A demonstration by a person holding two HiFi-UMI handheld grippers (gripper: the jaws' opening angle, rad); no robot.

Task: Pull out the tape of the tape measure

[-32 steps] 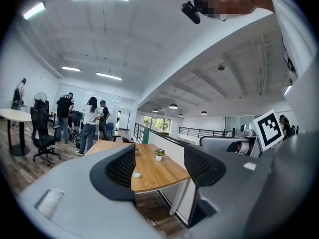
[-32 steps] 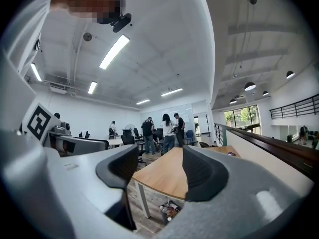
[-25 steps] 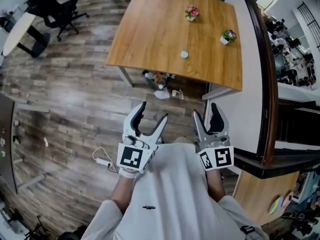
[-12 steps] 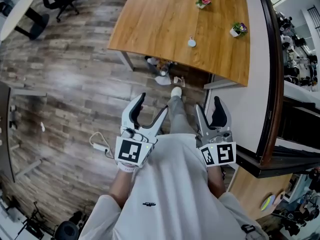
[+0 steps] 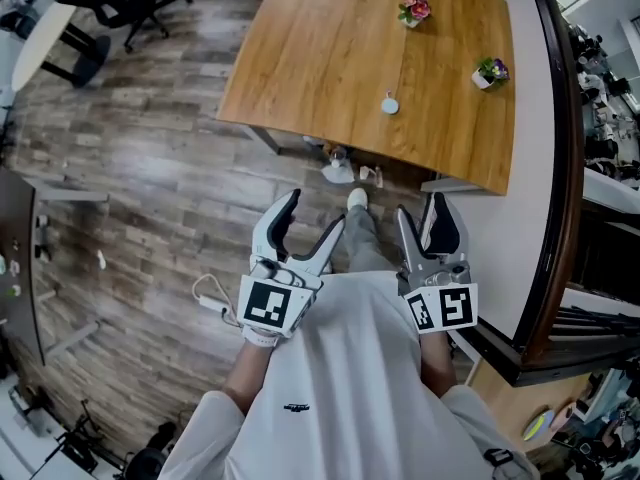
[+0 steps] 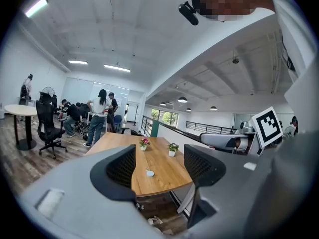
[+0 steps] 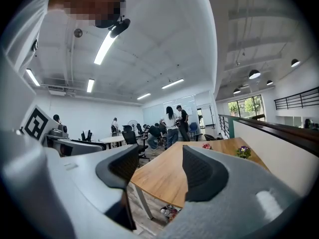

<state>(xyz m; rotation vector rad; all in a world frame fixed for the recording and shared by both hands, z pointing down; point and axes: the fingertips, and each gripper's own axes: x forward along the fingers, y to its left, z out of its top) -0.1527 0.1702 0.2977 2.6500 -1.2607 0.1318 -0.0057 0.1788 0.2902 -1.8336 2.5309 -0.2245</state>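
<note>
The left gripper (image 5: 313, 213) and the right gripper (image 5: 422, 210) are both being held close to the person's body, jaws spread and nothing between them. The small round pale item judged to be the tape measure (image 5: 390, 106) is lying on the wooden table (image 5: 330, 58), well apart from both. Its end tab is showing too small to make out, so a gripper is risking a closure on the smooth case alone, and with the case lying unpinned, a one-sided pull is likely dragging the whole unit across the wood.

Table (image 5: 340, 58) warm brown woodgrain; floor (image 5: 150, 168) grey-brown planks; tape measure (image 5: 390, 105) white; shirt (image 5: 340, 388) white.
</note>
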